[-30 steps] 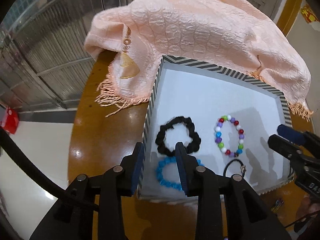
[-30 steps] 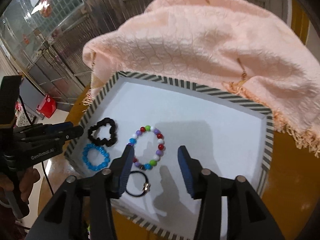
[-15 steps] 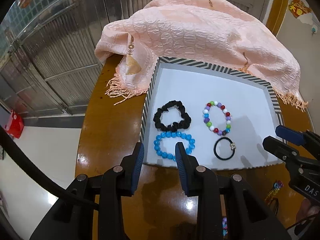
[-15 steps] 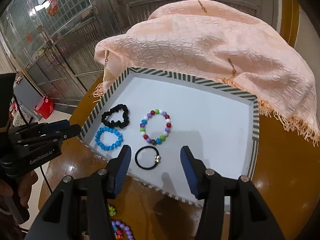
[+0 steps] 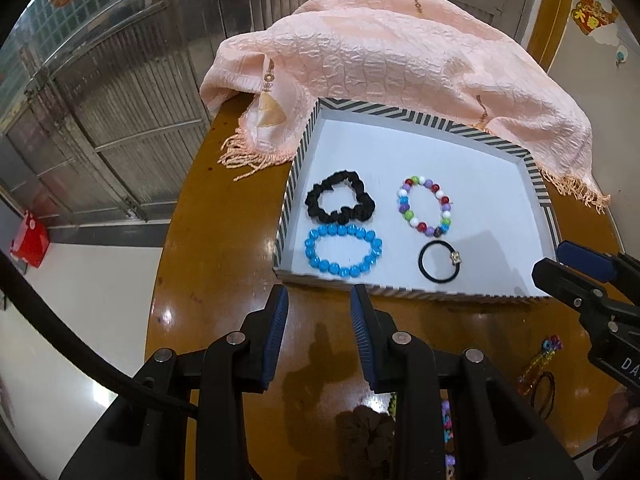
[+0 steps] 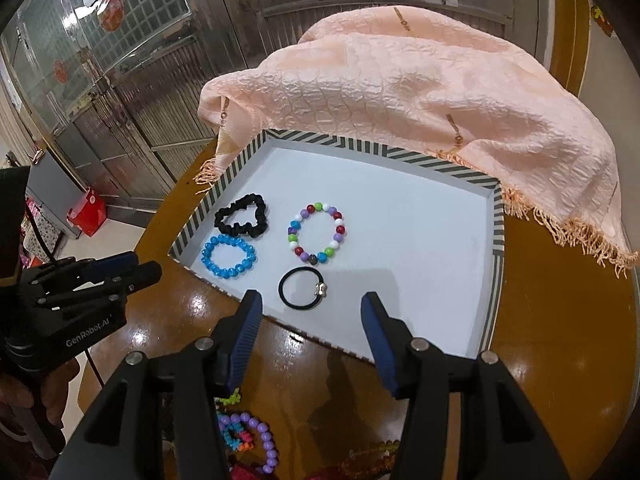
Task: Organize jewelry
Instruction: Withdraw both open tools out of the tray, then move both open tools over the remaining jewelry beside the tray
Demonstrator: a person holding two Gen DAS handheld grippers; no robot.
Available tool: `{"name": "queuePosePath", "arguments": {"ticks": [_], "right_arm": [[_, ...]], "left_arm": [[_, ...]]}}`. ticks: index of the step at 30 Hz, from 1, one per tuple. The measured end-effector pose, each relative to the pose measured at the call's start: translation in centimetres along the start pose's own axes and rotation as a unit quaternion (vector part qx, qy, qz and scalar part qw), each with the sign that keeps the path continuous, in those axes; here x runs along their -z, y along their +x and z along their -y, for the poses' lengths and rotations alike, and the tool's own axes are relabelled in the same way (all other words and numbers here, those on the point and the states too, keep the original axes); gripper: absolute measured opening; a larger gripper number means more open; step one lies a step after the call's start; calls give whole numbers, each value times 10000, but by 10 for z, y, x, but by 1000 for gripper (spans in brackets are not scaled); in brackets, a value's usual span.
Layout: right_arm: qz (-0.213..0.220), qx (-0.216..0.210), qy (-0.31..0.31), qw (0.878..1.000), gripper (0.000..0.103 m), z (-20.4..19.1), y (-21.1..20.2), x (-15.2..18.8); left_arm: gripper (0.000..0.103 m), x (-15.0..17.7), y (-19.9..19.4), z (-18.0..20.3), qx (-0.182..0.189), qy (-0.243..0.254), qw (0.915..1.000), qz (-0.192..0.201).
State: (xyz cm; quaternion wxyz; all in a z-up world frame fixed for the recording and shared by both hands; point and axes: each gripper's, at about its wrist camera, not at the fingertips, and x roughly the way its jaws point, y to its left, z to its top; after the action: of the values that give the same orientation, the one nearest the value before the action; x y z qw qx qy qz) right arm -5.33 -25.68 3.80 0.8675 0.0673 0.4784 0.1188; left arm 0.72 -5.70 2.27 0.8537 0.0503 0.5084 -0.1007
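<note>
striped tray [image 5: 536, 184] sitting on the brown surface [image 5: 224, 248], holding 4 pieces: black scrunchie [image 5: 340, 202], blue bead bracelet [image 5: 343, 251], multicolour bead bracelet [image 5: 426, 210], black hair tie [image 5: 440, 266]. left tongs [image 5: 318, 336] hovering over the surface just short of the tray, gaping, gripping nothing. right tongs [image 6: 312, 340] spread wider, also gripping nothing (peach scarf [image 6: 420, 92] draping the tray's far edge).
</note>
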Motion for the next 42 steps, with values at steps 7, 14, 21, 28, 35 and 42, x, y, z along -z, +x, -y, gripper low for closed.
{"name": "queuePosePath", "arguments": {"ticks": [7, 14, 21, 28, 35, 42], "right_arm": [[-3, -44, -48, 10000, 54, -2, -14, 19], [-72, 64, -18, 10000, 54, -2, -25, 42], [-154, 158, 50, 9997, 54, 3, -33, 58], [-207, 237, 82, 9995, 59, 7, -39, 70], [-240, 312, 64, 9992, 62, 8, -45, 82], [-121, 345, 313, 9988, 65, 17, -52, 75]], "left_arm": [[22, 20, -12, 4, -28, 131, 9999, 18], [22, 37, -21, 6, -54, 257, 9996, 41], [22, 51, -27, 10, -30, 264, 9996, 32], [22, 63, -31, 15, -65, 344, 9994, 31], [22, 74, -35, 20, -66, 407, 9991, -3], [22, 73, -39, 25, 4, 393, 9992, -3]]}}
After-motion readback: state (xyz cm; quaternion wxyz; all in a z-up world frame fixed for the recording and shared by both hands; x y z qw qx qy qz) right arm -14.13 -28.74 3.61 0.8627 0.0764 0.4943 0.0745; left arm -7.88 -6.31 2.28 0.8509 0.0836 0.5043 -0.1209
